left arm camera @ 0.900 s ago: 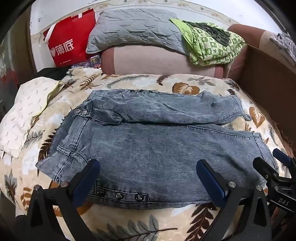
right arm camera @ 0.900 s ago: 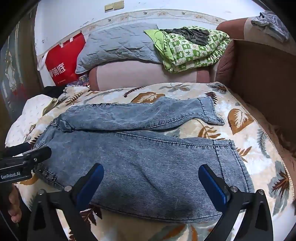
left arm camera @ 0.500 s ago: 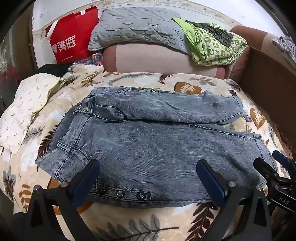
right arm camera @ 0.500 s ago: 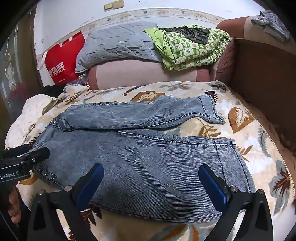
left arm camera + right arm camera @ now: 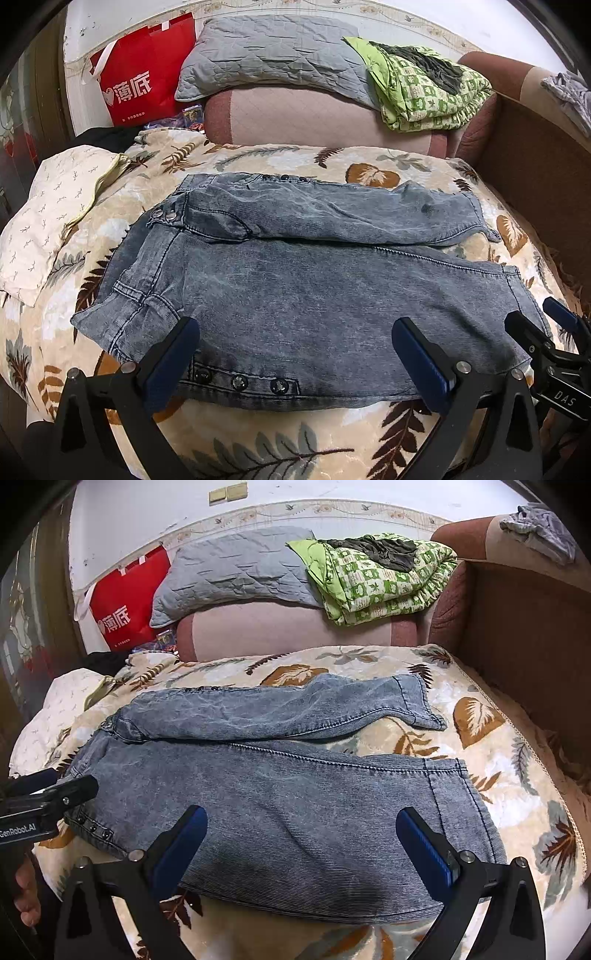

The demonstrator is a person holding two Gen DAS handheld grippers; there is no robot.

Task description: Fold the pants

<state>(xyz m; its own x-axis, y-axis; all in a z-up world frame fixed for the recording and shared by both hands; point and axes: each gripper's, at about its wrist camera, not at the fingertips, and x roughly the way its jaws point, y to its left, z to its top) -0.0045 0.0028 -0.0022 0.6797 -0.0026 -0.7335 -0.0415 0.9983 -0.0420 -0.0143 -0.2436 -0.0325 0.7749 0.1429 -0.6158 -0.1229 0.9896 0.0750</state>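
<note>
Grey-blue denim pants (image 5: pixel 317 295) lying flat on a leaf-print blanket (image 5: pixel 258 435), long axis running side to side along the blanket's near edge, waistband pointing left, leg hems pointing right toward the blanket's right edge. Far leg lying parallel behind the near one. Snap buttons (image 5: pixel 238 382) showing along the near hem. Left gripper (image 5: pixel 295 363) hovering over the near edge by the waist end, jaws spread wide, gripping nothing. Right gripper (image 5: pixel 301 843) hovering over the near leg, jaws likewise spread, empty. Grey pillow (image 5: pixel 273 62), green checked quilt (image 5: pixel 428 96) and red bag (image 5: pixel 144 77) sitting beyond the far edge.
</note>
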